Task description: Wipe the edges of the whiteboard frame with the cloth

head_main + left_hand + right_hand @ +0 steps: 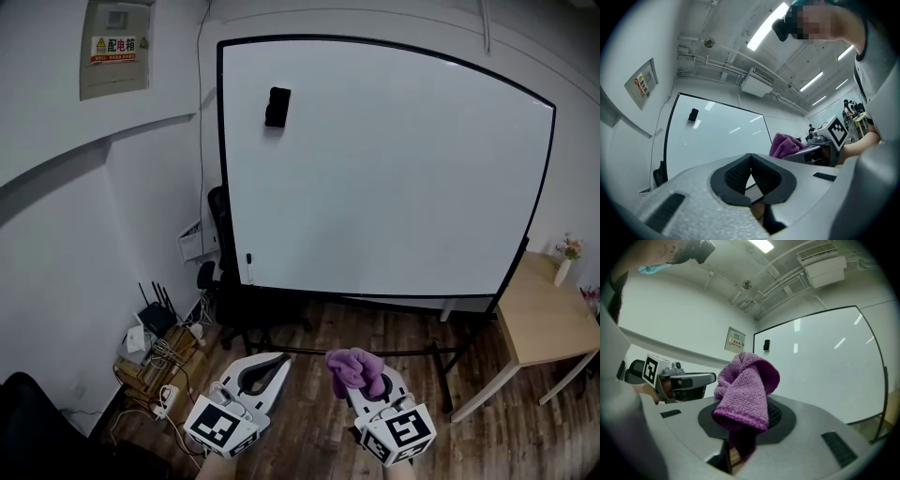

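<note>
Jaws clamp cloth [745,390] — right gripper [366,382].

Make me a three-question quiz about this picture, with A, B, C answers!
1. Where is the black block?
A. on the whiteboard, upper left
B. on the floor
C. on the table

2. What colour is the cloth?
A. green
B. purple
C. yellow

3. The right gripper is:
A. open and empty
B. shut on the cloth
C. out of view

Answers: 1 A, it sits high on the board's left side; 2 B, it shows purple in every view; 3 B, its jaws pinch the cloth.
</note>
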